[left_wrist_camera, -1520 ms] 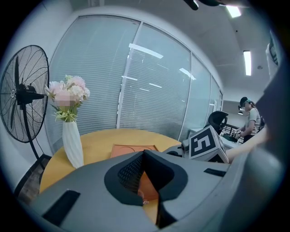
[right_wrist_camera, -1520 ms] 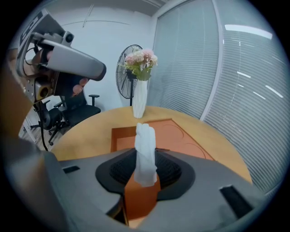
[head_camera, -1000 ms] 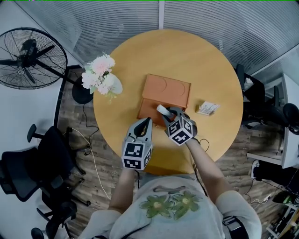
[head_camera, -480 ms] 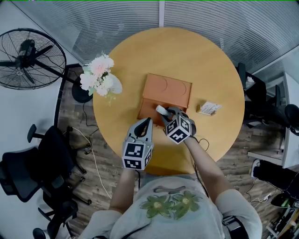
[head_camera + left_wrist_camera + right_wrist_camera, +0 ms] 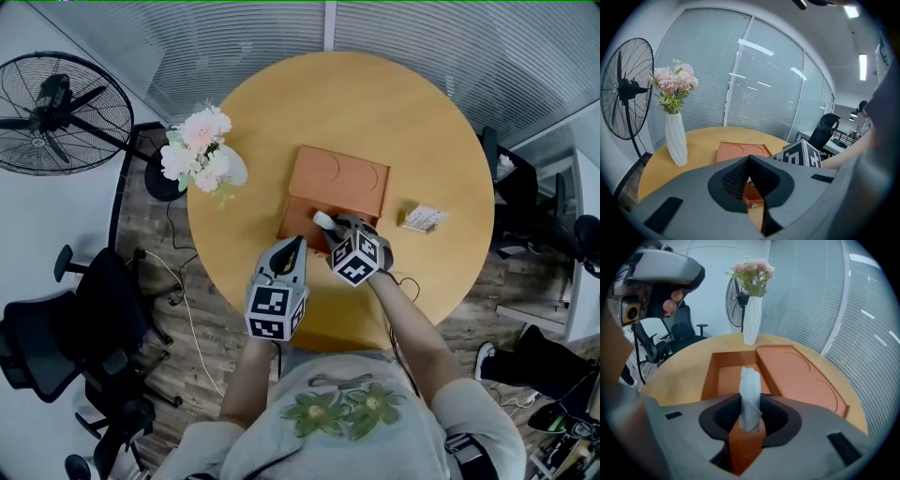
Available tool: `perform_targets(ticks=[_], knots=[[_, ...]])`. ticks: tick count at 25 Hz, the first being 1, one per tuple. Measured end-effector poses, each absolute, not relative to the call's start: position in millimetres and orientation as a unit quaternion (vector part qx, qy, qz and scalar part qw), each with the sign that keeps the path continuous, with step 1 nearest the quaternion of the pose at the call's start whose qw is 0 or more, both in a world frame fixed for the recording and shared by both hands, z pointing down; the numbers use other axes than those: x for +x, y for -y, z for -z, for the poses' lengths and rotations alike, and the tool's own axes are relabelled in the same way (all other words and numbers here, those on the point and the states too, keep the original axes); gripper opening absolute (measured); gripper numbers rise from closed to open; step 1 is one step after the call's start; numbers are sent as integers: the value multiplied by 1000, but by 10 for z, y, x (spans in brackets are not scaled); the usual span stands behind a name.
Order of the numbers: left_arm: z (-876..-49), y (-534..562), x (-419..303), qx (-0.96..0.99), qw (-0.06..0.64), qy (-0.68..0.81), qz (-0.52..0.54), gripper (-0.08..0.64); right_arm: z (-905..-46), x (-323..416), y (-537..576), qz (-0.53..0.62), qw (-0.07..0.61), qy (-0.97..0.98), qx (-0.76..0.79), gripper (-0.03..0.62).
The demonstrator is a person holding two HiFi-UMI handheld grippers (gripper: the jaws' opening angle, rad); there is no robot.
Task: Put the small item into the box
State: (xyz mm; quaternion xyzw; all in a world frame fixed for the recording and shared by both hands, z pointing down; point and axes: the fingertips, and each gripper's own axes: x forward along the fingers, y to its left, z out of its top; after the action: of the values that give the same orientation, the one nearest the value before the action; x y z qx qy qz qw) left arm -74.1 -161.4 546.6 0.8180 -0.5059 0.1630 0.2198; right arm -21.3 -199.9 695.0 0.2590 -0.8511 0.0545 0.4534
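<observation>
Between the jaws of the right gripper (image 5: 751,414), what's that pale thing? —poster1

That's a small white rolled-up item (image 5: 750,383), clamped tight, its end sticking out past the jaw tips. It hangs over the open tray of the orange rectangular box (image 5: 723,376); can't tell if it touches the bottom. —poster2

And the left gripper (image 5: 749,160)? —poster1

Jaws pressed together, nothing between them, hovering just beside the box's near-left corner. The lid (image 5: 339,176) lies open flat on the far side, two round outlines on it. All of it sits on a round light-wood counter (image 5: 412,103). A small white packet (image 5: 424,218) lies right of the box, apart from it, and a tall white vase of pink flowers (image 5: 202,155) stands near the left rim. Black standing fan (image 5: 61,112) on the floor beyond that. —poster2
</observation>
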Motion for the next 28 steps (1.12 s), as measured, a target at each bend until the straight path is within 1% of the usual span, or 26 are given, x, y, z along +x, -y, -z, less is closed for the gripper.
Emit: perform_targets(ticks=[28], knots=[[-5528, 1618, -779, 820, 224, 500, -167, 3, -7298, -256, 1967, -45, 509, 830, 223, 137]])
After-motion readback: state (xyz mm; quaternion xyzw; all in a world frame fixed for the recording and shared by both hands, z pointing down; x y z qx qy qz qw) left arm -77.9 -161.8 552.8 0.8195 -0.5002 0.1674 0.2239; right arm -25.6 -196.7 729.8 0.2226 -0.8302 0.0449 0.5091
